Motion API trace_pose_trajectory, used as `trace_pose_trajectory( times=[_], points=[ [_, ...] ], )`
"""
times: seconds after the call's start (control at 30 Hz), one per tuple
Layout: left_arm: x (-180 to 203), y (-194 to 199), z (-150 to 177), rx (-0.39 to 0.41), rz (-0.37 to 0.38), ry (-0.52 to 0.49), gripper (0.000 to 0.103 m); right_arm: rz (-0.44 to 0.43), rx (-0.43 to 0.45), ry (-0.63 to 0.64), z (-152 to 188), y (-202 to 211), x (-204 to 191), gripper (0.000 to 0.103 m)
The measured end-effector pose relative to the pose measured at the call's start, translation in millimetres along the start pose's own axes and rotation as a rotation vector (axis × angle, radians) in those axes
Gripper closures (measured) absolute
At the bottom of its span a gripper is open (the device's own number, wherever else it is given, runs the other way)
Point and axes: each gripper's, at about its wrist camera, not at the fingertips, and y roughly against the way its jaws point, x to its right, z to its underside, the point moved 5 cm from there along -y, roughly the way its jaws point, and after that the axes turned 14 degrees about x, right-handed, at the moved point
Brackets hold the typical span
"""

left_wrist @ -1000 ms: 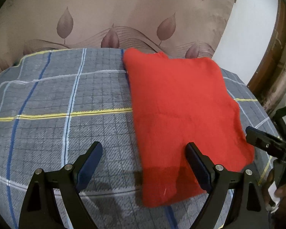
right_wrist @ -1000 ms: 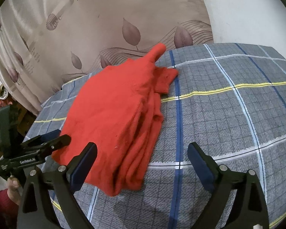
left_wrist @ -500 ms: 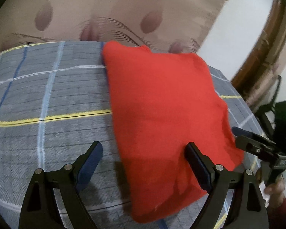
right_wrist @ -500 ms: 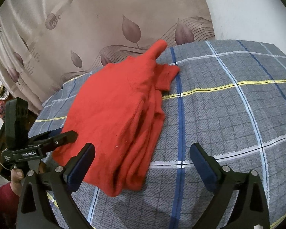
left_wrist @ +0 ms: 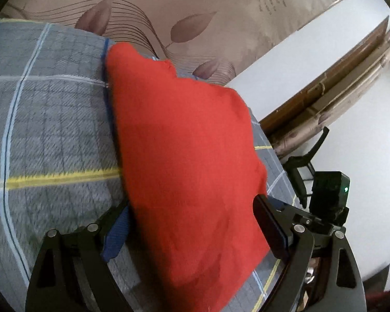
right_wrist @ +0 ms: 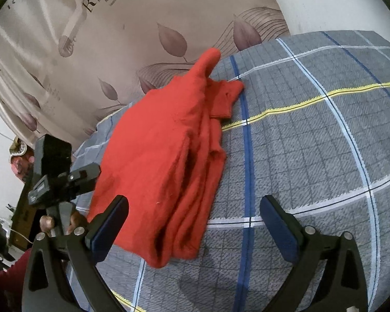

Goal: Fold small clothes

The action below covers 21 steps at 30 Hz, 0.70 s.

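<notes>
Left wrist view: left hand-held gripper [left_wrist: 192, 223], jaws apart, straddles the folded red knitted garment [left_wrist: 184, 161].
Garment's long axis runs straight ahead; right hand-held gripper [right_wrist: 195, 223], also apart, sits beside its layered edge.

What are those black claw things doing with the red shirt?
A person holds a claw-like gripper in each hand and is folding a small red garment on a grey plaid blanket. The garment already lies folded into layers. The left gripper is open with its fingers on either side of the garment's near end. The right gripper is open too, hovering by the folded edge, gripping nothing.
</notes>
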Motion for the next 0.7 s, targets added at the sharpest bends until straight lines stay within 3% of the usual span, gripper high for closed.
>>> trace_pose_trajectory(
  times=[0.4, 0.7],
  points=[
    [2, -10, -8, -0.009, 0.053, -0.018, 0.014, -0.152, -0.089, -0.075, -24, -43, -3, 0.002],
    [5, -7, -5, -0.001, 0.031, -0.036, 0.014, -0.258, -0.142, -0.065, -27, -60, -17, 0.006]
  ],
)
